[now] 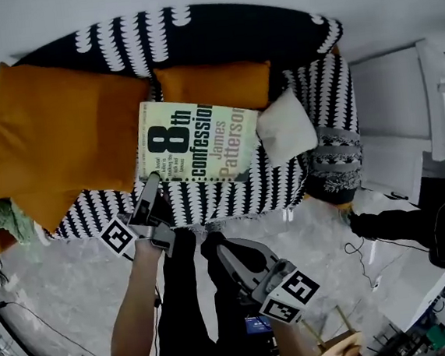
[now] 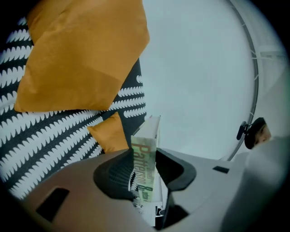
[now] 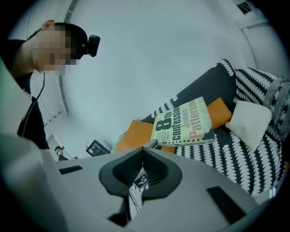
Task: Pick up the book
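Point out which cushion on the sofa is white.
The small cushion right of the book; the big cushion at left and the narrow cushion behind the book are orange.

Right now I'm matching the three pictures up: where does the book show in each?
Head view: the book is at the centre, cover facing the camera.
Left gripper view: book at lower centre, seen spine-on.
Right gripper view: book just right of centre.
Shared landmark: the black-and-white sofa cover.
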The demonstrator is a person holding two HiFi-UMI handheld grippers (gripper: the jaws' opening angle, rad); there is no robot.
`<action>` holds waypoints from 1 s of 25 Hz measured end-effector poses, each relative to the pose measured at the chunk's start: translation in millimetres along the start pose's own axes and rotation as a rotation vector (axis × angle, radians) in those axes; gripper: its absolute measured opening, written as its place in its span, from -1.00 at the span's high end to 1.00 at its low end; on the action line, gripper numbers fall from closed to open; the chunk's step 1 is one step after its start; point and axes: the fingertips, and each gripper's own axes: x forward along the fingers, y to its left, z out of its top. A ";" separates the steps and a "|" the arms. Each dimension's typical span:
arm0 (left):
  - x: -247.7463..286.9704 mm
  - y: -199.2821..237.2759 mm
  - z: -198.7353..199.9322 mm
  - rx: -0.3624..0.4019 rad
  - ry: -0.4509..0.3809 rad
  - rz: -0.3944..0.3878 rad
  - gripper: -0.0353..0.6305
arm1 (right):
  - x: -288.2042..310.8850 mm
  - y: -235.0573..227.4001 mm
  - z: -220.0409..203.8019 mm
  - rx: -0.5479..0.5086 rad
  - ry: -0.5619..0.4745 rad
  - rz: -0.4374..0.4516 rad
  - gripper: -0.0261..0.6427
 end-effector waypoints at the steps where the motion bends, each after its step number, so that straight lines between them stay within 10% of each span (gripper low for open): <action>1: 0.1 -9.1 -1.3 0.002 -0.004 -0.011 0.41 | -5.4 0.8 5.0 -0.009 -0.006 0.001 0.87; 25: -78.0 -222.2 -49.4 -0.046 -0.201 -0.110 0.41 | -144.0 50.0 115.6 -0.181 -0.057 0.088 0.87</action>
